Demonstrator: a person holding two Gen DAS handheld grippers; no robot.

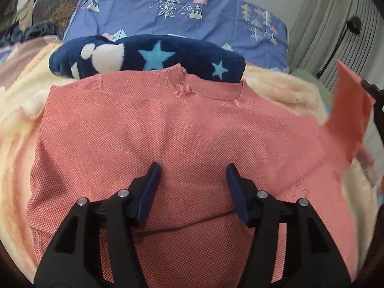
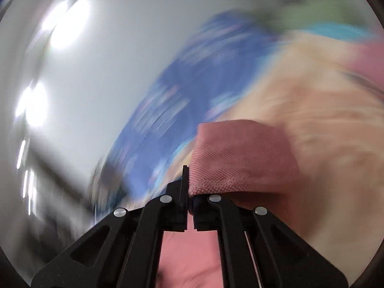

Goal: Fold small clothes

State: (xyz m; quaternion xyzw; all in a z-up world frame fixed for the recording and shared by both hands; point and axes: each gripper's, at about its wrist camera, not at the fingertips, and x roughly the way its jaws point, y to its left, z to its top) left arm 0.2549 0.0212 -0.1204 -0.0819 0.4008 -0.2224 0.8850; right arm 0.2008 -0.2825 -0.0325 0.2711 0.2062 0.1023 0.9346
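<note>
Left tool [image 1: 191, 168] agape over coral shirt [image 1: 168, 124]; right tool [image 2: 189, 182] clamped on its fabric.

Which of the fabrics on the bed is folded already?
The navy star-print fleece, a thick bundle beyond the collar of the coral shirt, which lies spread flat.

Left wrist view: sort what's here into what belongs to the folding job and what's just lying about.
In the job:
- salmon-pink knit shirt, spread flat
- left gripper, jaws open above it
- right gripper, jaws shut on a fold of that shirt

Lying about:
- navy fleece bundle with stars
- cream fluffy blanket
- blue tree-print sheet
- grey curtain
</note>
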